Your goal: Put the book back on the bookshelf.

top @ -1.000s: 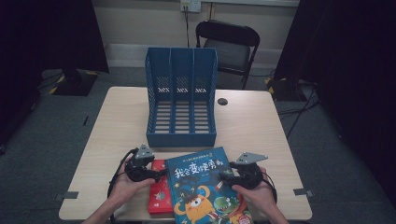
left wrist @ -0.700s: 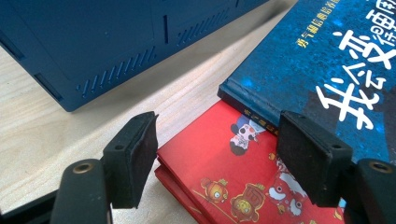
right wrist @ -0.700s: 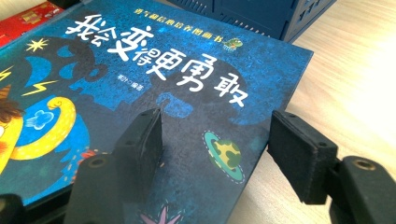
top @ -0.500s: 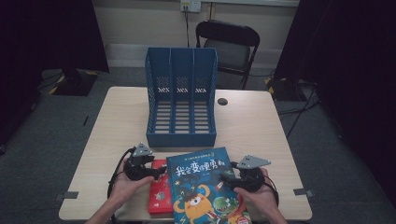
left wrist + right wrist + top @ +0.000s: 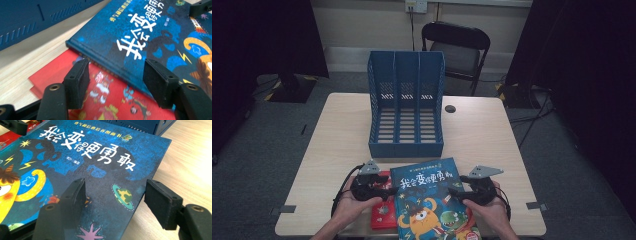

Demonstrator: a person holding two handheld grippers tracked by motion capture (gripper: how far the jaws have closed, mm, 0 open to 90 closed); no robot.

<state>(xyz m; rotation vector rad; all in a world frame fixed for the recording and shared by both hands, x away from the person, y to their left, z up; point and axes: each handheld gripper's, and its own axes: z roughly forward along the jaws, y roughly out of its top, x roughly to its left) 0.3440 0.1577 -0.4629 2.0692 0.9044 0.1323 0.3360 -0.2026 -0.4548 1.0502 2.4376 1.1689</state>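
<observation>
High view: a pale wooden desk point(image 5: 337, 130) on grey carpet carries a blue three-slot file rack point(image 5: 406, 107); a black chair point(image 5: 455, 45) stands behind. At the near edge, the left tool point(image 5: 388, 191), jaws just narrowing yet ungripped, straddles the spine of a blue picture book point(image 5: 432, 200) overlapping a red book point(image 5: 382, 215). The right tool point(image 5: 453, 192), jaws just widening, straddles its right edge.

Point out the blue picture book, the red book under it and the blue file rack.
blue picture book point(image 5: 432, 200), high view, middle of cover.
red book point(image 5: 105, 97), left gripper view, exposed cover.
blue file rack point(image 5: 406, 145), high view, front wall.
</observation>
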